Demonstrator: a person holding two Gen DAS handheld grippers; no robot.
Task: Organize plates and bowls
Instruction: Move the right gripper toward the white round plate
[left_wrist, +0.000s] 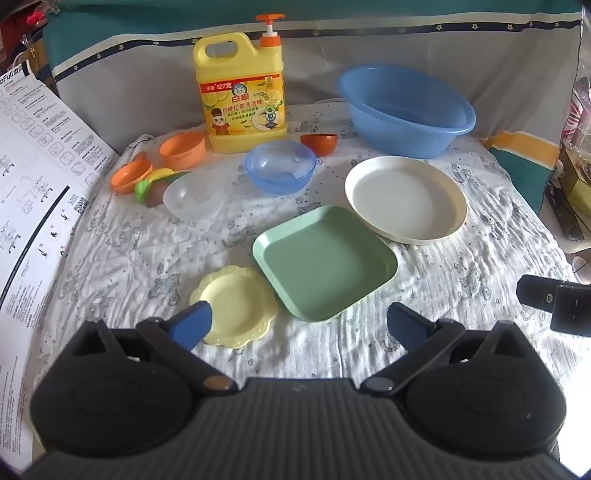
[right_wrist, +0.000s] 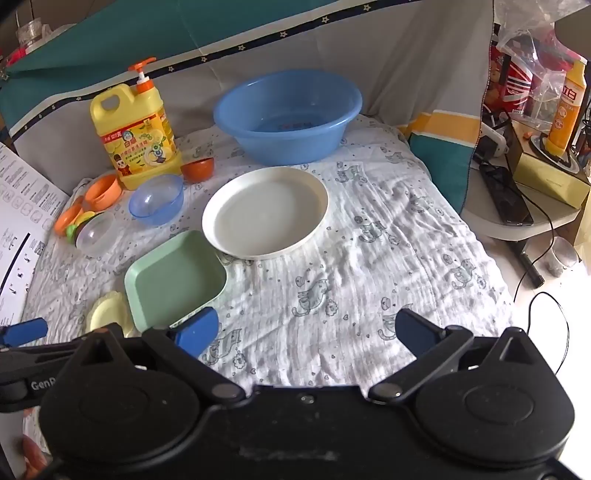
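both grippers, left gripper (left_wrist: 299, 325) & right gripper (right_wrist: 306, 330), jaws wide open, hold nothing. green square plate (left_wrist: 325, 262) w/ yellow scalloped plate (left_wrist: 234, 306) touching, white round plate (left_wrist: 406, 199) just beside.

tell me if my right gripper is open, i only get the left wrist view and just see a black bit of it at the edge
Observer: Yes, open. The right gripper has its fingers wide apart over bare cloth and holds nothing.
Operator: whats closest to it
Observer: The green square plate. Its near corner lies right by the left finger; I cannot tell whether they touch.
Operator: anything off to the right i cant see
Observer: An orange bottle stands upright among clutter beyond the table's right edge.
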